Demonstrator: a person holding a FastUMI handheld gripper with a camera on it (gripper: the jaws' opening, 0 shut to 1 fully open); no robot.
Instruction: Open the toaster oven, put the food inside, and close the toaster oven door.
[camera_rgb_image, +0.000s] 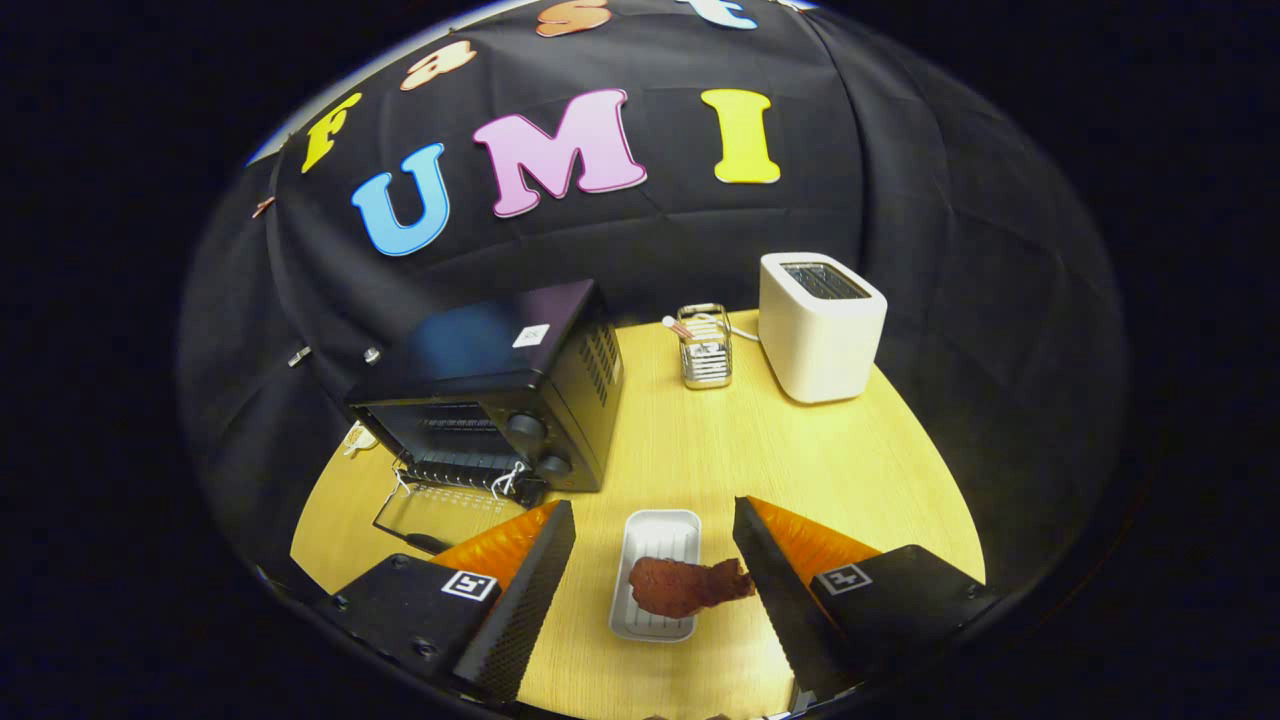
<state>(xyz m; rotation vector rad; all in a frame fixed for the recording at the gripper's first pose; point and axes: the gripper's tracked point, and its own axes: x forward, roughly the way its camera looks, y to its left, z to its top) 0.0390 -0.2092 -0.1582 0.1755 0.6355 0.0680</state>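
A small white tray (655, 575) with a ribbed floor lies on the light wooden table (700, 450), and a piece of browned, drumstick-shaped food (688, 585) rests in it, its thicker end over the tray's floor and its thinner end lapping over the tray's right rim.

To the left and further back stands the black toaster oven (500, 390). Its glass door (430, 510) is folded down flat onto the table in front of it, so the cavity is open and a wire rack (450, 432) shows inside; nothing else can be made out on the rack, though the interior is dark and hard to read. Two knobs sit on the oven's right front panel.

Behind, near the booth's wall, a wire holder (705, 348) stands upright with a few slim sticks in it, which may be utensils. Just to its right is a white pop-up toaster (820, 325), its top slot facing up.

The gripper (655, 545) hovers above the table with its fingers spread wide. The tray and the food lie between them, and neither finger (525, 600) touches the tray. The right finger's inner edge comes very near the thin end of the food, but it grips nothing.
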